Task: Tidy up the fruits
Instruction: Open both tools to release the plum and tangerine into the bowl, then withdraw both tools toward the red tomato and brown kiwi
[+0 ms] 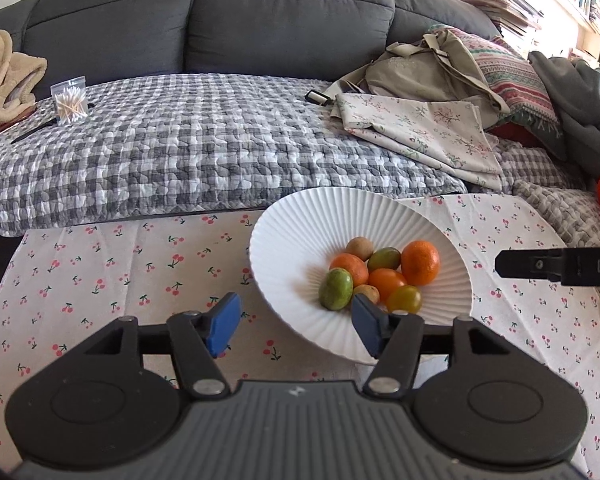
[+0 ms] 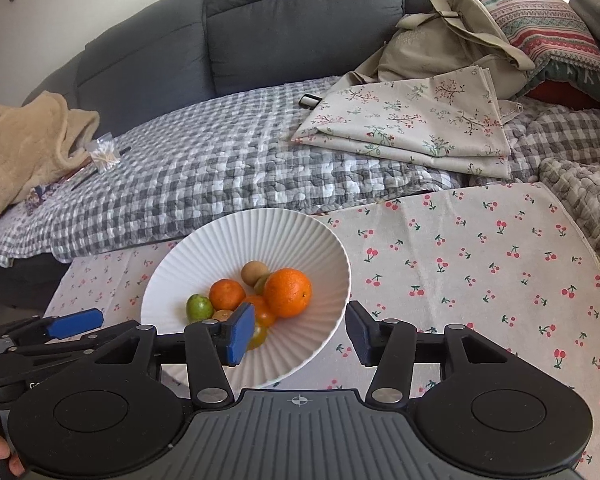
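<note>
Both jaws spread wide, grasping nothing: left gripper (image 1: 296, 326) low over the near rim of the white ribbed bowl (image 1: 284, 232), right gripper (image 2: 300, 330) likewise. Oranges (image 2: 288, 292), green fruits (image 1: 335, 290) and small brown ones piled inside, bowl on cherry-print tablecloth (image 2: 480, 264).

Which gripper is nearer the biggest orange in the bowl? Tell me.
Right. The right gripper hangs open just in front of the biggest orange, over the bowl's near rim; the left gripper sits farther left.
</note>
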`<act>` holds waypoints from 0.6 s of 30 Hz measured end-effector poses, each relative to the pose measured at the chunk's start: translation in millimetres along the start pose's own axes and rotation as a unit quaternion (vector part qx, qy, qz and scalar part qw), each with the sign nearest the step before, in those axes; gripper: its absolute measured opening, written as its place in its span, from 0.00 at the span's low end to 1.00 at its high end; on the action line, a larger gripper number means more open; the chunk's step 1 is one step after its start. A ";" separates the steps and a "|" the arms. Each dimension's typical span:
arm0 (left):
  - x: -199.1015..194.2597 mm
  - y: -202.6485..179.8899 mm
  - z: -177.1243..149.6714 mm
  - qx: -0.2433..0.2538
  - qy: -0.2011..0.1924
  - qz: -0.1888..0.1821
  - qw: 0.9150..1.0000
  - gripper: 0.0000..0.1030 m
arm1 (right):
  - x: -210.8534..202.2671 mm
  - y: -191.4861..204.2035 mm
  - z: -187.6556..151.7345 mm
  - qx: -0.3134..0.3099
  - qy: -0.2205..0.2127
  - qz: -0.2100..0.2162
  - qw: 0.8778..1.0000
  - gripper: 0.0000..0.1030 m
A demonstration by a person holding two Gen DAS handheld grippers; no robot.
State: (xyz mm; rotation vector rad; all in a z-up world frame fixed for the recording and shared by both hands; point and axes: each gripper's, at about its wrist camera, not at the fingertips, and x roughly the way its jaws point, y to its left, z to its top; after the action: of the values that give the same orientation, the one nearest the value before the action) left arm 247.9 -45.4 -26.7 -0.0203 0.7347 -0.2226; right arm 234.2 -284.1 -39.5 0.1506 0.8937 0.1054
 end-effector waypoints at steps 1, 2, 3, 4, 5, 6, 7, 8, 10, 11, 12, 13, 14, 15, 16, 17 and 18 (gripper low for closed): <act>-2.7 0.7 -0.5 0.000 0.000 0.001 1.000 0.60 | -1.5 2.2 -1.1 -0.005 0.002 0.000 1.000 0.49; -5.4 1.4 -1.0 0.000 0.002 0.003 1.000 0.61 | -2.9 4.5 -2.1 -0.008 0.004 -0.001 1.000 0.50; -7.6 1.8 -1.4 0.001 0.004 0.005 1.000 0.61 | -4.1 6.5 -3.2 -0.012 0.007 -0.002 1.000 0.53; -9.6 2.3 -1.9 0.001 0.006 0.008 1.000 0.61 | -5.3 8.3 -4.3 -0.014 0.009 -0.002 1.000 0.54; -11.8 2.9 -2.6 0.000 0.010 0.010 1.000 0.61 | -6.8 10.1 -5.5 -0.017 0.011 0.000 1.000 0.56; -14.2 3.8 -3.1 -0.002 0.011 0.010 1.000 0.61 | -8.6 12.0 -6.4 -0.019 0.012 0.001 1.000 0.58; -16.5 4.9 -3.5 -0.004 0.011 0.010 1.000 0.61 | -10.9 13.6 -7.2 -0.022 0.012 0.002 1.000 0.59; -18.7 5.9 -4.0 -0.006 0.012 0.010 1.000 0.61 | -13.9 15.5 -8.0 -0.024 0.011 0.003 1.000 0.59; -23.2 7.5 -5.3 -0.008 0.012 0.012 1.000 0.61 | -19.5 18.8 -8.8 -0.027 0.009 0.007 1.000 0.60; -25.8 8.0 -6.3 -0.009 0.012 0.014 1.000 0.61 | -22.3 20.3 -9.3 -0.028 0.007 0.008 1.000 0.61; -27.8 8.2 -7.1 -0.010 0.012 0.015 1.000 0.61 | -25.7 21.8 -9.6 -0.029 0.006 0.010 1.000 0.61; -30.1 7.7 -8.0 -0.009 0.013 0.017 1.000 0.61 | -28.4 22.9 -10.0 -0.029 0.005 0.013 0.999 0.61; -32.5 6.8 -9.2 -0.007 0.012 0.019 1.000 0.61 | -31.3 24.5 -10.6 -0.029 0.005 0.015 0.999 0.62; -35.1 5.5 -10.5 -0.002 0.012 0.023 1.000 0.61 | -33.7 26.0 -11.5 -0.031 0.005 0.017 0.999 0.62; -37.8 3.6 -11.6 0.005 0.012 0.029 1.000 0.61 | -35.5 27.7 -12.5 -0.033 0.005 0.019 0.999 0.62; -40.8 1.8 -12.7 0.012 0.010 0.035 0.999 0.62 | -37.0 29.2 -13.4 -0.036 0.006 0.020 0.999 0.64; -43.6 0.7 -13.6 0.016 0.009 0.039 0.999 0.64 | -38.5 30.8 -14.8 -0.039 0.006 0.019 0.999 0.67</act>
State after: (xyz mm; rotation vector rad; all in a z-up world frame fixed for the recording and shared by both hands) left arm 207.6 -34.8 -8.0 0.0397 0.7489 -0.1607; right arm 197.8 -258.5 -13.7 0.0948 0.8982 0.1770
